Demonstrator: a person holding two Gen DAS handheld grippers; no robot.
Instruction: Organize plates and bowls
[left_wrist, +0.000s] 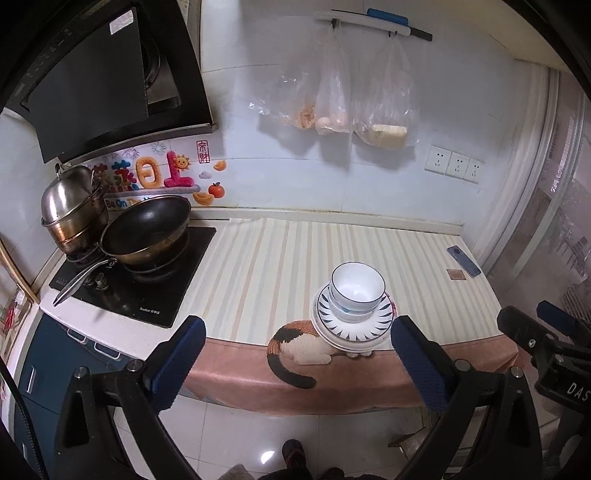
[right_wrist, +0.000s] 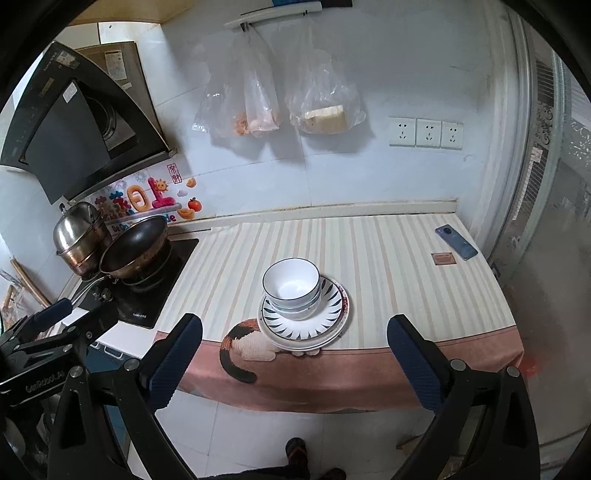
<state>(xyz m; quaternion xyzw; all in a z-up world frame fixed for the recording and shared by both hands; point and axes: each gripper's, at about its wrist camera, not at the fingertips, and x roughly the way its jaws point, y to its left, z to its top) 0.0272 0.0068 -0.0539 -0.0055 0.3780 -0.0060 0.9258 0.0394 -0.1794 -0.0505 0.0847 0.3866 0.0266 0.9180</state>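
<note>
Two bowls (right_wrist: 291, 291) sit nested atop stacked plates (right_wrist: 325, 332) at the striped surface (right_wrist: 406, 258) edge as we hold both grippers, left gripper (left_wrist: 295, 358) and right gripper (right_wrist: 295, 358), jaws wide and empty, the stacking seemingly finished.

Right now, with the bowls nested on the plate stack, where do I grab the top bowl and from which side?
Take the top bowl by its rim, from above, one finger inside and one outside the wall. It sits upright, mouth open, nested in another bowl on the plates, so its lower wall is covered. Both the left gripper and the right gripper are open and empty.
</note>
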